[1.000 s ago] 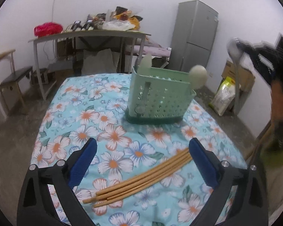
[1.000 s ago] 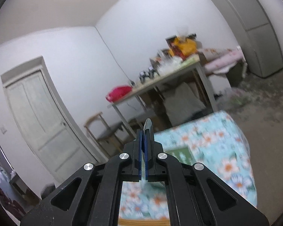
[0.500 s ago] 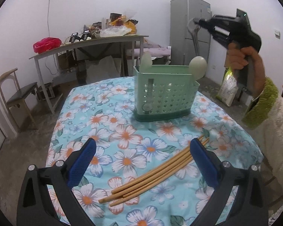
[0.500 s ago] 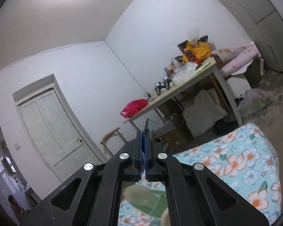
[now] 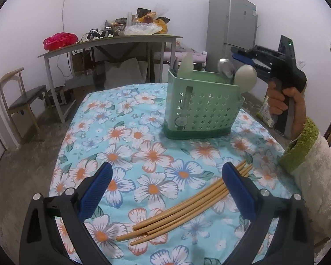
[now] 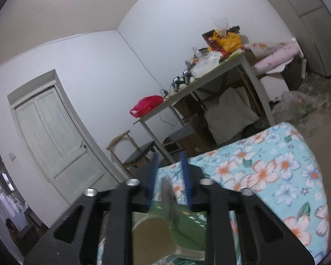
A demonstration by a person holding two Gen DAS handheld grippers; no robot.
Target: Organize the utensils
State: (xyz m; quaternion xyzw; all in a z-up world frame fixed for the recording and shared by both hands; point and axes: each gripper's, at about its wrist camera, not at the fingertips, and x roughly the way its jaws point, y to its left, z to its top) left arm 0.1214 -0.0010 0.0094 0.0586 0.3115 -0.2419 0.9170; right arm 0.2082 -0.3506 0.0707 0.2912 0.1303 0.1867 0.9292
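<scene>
A green perforated caddy stands on the floral tablecloth. It holds a cream spoon, a pale utensil and a metal spoon. My right gripper hovers just above the caddy's right end, its jaws opening. In the right wrist view the right gripper shows parted pads, with the blurred metal spoon loose below them over the caddy. Several bamboo chopsticks lie near the table's front. My left gripper is open above them, touching nothing.
A hand and fleecy sleeve reach in from the right. Beyond the table stand a grey cluttered desk, a wooden chair and a fridge. A white door is on the left wall.
My right gripper has come down to the caddy and its jaws have parted. The metal spoon it pinched now sits loose in the caddy. My left gripper has barely moved.
</scene>
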